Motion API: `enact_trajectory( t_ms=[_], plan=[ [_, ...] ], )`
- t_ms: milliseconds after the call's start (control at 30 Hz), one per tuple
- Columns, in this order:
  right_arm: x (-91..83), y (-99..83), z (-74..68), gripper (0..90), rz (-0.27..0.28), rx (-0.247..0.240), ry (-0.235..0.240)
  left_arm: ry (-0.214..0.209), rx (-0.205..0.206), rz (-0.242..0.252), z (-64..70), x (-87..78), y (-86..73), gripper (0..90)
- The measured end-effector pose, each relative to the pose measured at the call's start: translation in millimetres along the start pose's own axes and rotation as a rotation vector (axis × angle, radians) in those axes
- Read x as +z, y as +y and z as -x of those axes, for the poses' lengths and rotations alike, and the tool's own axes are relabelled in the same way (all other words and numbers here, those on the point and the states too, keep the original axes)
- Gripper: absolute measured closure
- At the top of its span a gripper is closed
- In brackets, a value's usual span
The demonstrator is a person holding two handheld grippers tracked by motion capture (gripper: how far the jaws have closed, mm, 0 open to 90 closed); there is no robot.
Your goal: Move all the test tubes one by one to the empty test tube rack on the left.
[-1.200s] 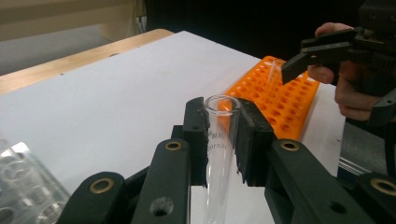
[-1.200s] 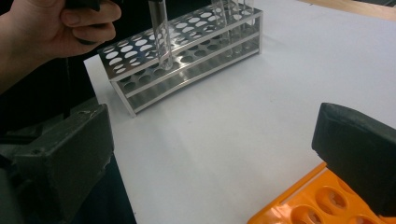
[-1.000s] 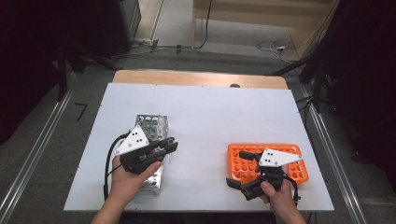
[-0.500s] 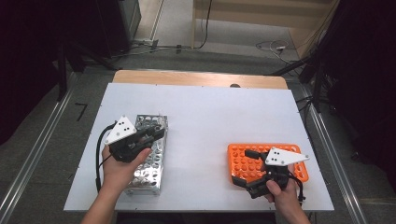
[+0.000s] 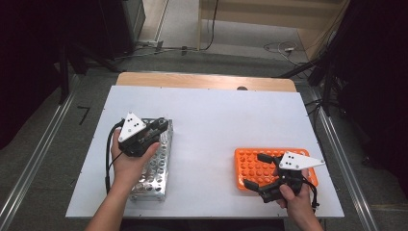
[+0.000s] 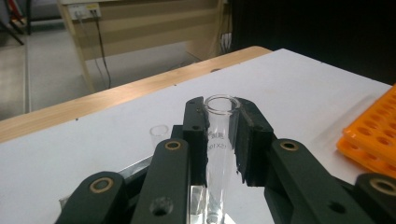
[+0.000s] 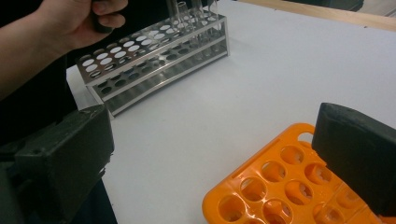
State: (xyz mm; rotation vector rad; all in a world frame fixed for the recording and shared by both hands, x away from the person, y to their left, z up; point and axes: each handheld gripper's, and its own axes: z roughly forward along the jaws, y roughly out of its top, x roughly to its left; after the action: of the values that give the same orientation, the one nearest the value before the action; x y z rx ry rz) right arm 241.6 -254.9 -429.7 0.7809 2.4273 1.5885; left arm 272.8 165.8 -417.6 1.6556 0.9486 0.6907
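- Spreading under everything is the counter (image 5: 211, 125), a flat, matte white board with a pale wooden strip along its far edge.
- Standing at the counter's left side, the metal test-tube rack (image 5: 155, 163) is a long, shiny steel frame whose top plate is pierced with rows of round holes; in the right gripper view a few clear tubes stand upright at its far end.
- Lying flat at the counter's right side, well apart from the metal one, the orange rack (image 5: 257, 166) is smooth moulded plastic with a grid of round wells.
- Held above the far end of the metal rack, the left gripper (image 5: 156, 129) has its black jaws closed on a glass test tube (image 6: 218, 140). The tube stands upright between the pads, its open round rim level with the jaw tips and its rounded bottom low over the rack.
- Hovering over the near edge of the orange rack, the right gripper (image 5: 257, 171) has its jaws spread wide with nothing between them.
- Behind the held tube, a second test tube's (image 6: 159, 134) clear rim rises from the rack.
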Motion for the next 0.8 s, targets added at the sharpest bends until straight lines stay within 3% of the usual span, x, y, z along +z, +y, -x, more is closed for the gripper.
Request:
enact_trajectory(
  t_ms=[200, 367, 800],
  plan=[
    [0.2, 0.1, -0.4, 0.0, -0.001, -0.005, -0.001, -0.001, -0.017, -0.005, -2.2, -0.1, -5.6, 75.9],
    [-0.2, -0.4, 0.2, 0.0, -0.003, -0.003, -0.005, -0.001, 0.001, -0.028, 3.2, 0.4, -8.9, 75.9],
    [0.7, -1.6, 2.1, 0.0, -0.006, -0.001, -0.014, 0.018, 0.032, -0.138, 9.7, 1.0, -13.9, 75.3]
  ],
)
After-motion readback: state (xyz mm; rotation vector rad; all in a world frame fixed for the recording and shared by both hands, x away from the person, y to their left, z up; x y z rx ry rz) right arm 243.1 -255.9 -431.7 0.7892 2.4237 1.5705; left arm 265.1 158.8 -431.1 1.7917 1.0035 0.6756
